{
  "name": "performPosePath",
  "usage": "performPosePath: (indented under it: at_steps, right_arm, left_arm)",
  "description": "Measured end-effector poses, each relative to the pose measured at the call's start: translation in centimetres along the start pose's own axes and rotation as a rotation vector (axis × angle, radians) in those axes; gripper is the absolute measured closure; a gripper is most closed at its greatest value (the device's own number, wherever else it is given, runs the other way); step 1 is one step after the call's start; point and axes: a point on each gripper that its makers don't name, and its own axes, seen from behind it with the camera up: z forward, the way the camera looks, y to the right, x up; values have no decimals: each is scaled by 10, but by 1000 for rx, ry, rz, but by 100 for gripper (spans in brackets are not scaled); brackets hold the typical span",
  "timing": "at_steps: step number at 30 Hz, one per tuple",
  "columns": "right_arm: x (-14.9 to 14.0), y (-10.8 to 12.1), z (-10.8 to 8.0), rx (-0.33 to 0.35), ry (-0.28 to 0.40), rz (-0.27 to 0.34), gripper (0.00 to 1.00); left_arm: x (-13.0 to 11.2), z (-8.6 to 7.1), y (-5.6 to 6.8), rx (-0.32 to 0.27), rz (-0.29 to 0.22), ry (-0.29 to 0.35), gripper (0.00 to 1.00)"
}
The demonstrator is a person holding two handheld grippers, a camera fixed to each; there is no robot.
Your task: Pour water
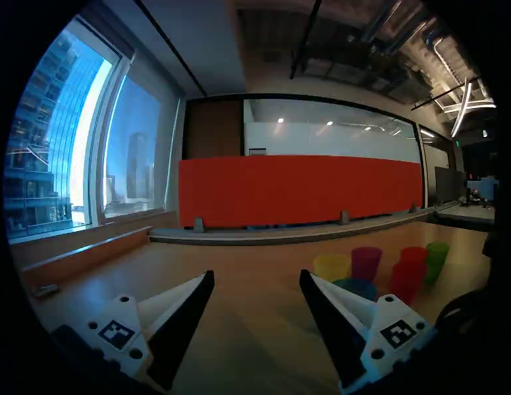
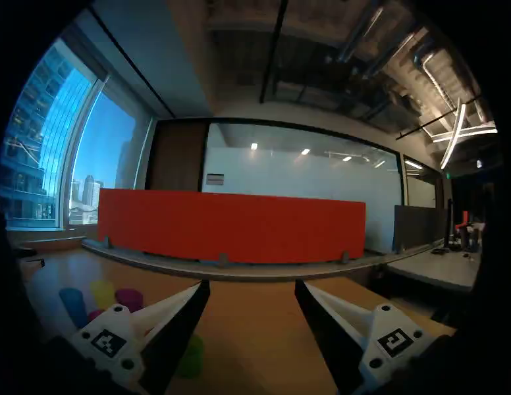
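Several plastic cups stand in a cluster on the wooden table. In the left gripper view they sit to the right of my left gripper: a yellow cup, a magenta cup, a red cup, a green cup and a blue cup partly behind the right finger. The left gripper is open and holds nothing. In the right gripper view the cups lie at the lower left: a blue cup, a yellow cup, a magenta cup and a green cup. My right gripper is open with nothing between its fingers.
A long orange partition runs along the table's far edge. Tall windows are on the left. A grey desk with monitors stands at the right. Bare wood stretches ahead of the right gripper.
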Motion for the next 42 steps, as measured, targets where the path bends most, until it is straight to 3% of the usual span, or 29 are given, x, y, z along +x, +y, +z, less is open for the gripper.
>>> performPosePath:
  at_steps: [26,35,42]
  right_arm:
    - [7,6,-3,-1,37,-14,0]
    - [-2,6,1,28,40,-32,0]
    - [-15,1,9,50,43,-12,0]
  left_arm:
    - [-1,0,-3,0,-15,-9,4]
    - [-1,0,-3,0,-14,-9,4]
    - [-1,0,-2,0,-14,-9,4]
